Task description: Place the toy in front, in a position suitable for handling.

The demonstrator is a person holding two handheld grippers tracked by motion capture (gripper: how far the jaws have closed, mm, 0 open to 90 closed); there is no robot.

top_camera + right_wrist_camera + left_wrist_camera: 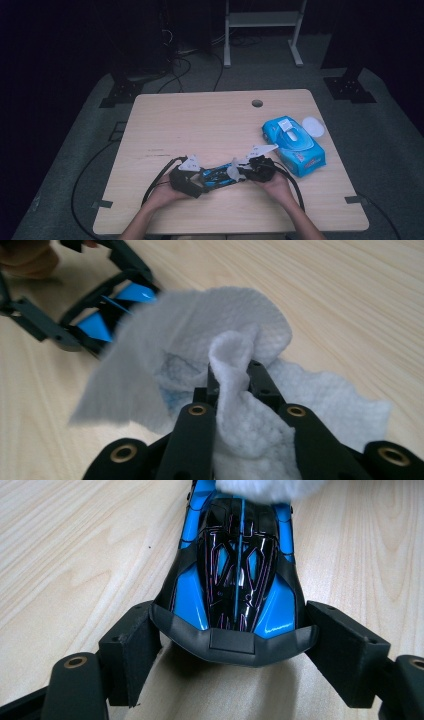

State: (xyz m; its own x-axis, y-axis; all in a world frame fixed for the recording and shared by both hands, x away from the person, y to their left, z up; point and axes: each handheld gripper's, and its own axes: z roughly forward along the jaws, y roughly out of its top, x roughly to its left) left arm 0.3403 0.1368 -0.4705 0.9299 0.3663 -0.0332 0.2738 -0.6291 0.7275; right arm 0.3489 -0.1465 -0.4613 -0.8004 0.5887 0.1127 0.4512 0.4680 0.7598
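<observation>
Toy car [235, 580] between left tool [232, 655], wipe [235, 405] pinched in right tool [232, 377]

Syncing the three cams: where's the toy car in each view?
High view: toy car lies low centre, between the left gripper and right gripper.
Left gripper view: car at centre, its rear wing between the jaws.
Right gripper view: car upper left, partly behind the wipe.
Shared landmark: the white wipe, at the top edge in the left gripper view.
</observation>
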